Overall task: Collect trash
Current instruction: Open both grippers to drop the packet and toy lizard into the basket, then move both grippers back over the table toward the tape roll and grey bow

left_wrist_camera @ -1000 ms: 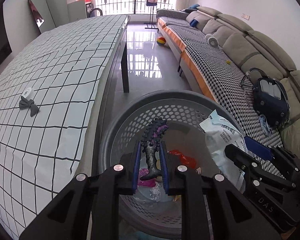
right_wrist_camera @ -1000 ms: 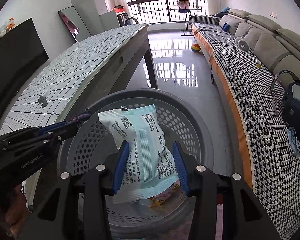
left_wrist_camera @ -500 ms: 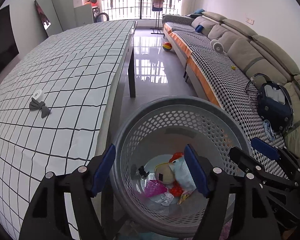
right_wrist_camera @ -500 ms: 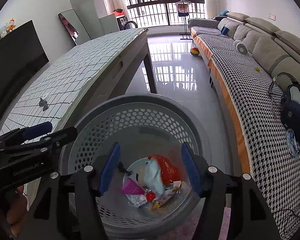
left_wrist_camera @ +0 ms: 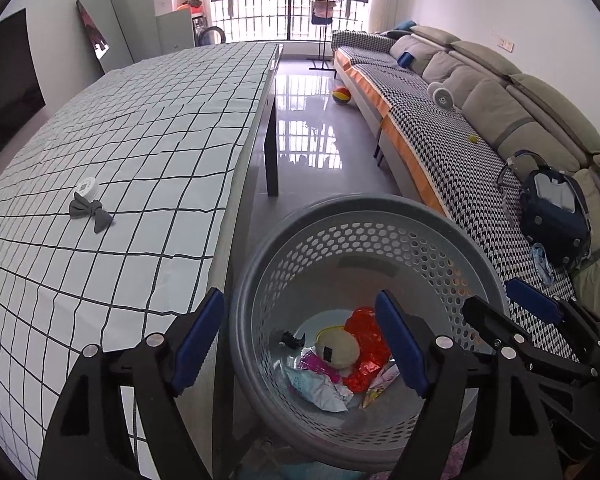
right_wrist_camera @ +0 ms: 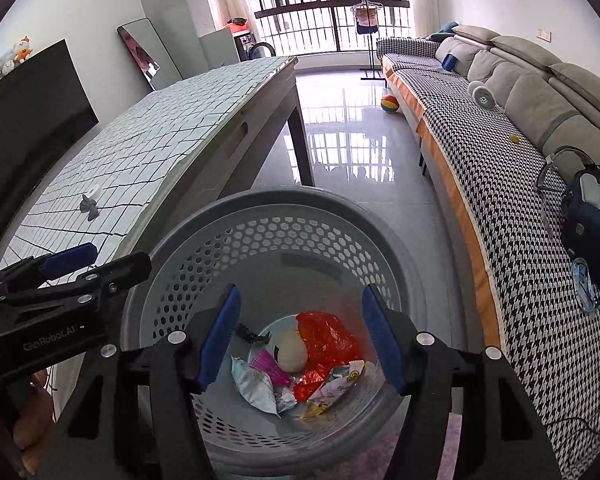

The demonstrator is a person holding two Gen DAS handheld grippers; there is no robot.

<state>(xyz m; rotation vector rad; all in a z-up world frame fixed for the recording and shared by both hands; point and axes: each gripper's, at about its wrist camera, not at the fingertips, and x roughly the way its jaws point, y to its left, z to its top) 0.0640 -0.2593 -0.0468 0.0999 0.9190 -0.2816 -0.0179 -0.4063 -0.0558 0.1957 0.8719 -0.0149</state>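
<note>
A grey perforated basket [left_wrist_camera: 364, 204] [right_wrist_camera: 284, 196] stands on the floor beside the table. In its bottom lie a red wrapper [left_wrist_camera: 364, 328] [right_wrist_camera: 328, 336], a white-teal packet [left_wrist_camera: 316, 388] [right_wrist_camera: 256, 384], a small dark spiky toy [left_wrist_camera: 292, 338] [right_wrist_camera: 252, 335], a round beige thing [left_wrist_camera: 338, 348] and several other wrappers. Above the basket's left rim hovers my left gripper [left_wrist_camera: 298, 300], its jaws opening with nothing between them. My right gripper [right_wrist_camera: 300, 294] hangs over the basket's middle, open and holding nothing. On the table a grey bow [left_wrist_camera: 90, 212] [right_wrist_camera: 89, 205] lies by a small white round thing [left_wrist_camera: 86, 186].
The long table with a checked cloth [left_wrist_camera: 120, 140] runs along the left. A sofa with a houndstooth cover [left_wrist_camera: 460, 152] lines the right, with a dark blue bag [left_wrist_camera: 556, 208] on it. A striped ball [left_wrist_camera: 341, 95] lies on the glossy floor between them.
Both grippers have opened. The dark spiky toy left the left jaws and the white-teal packet left the right jaws; both now lie in the basket.
</note>
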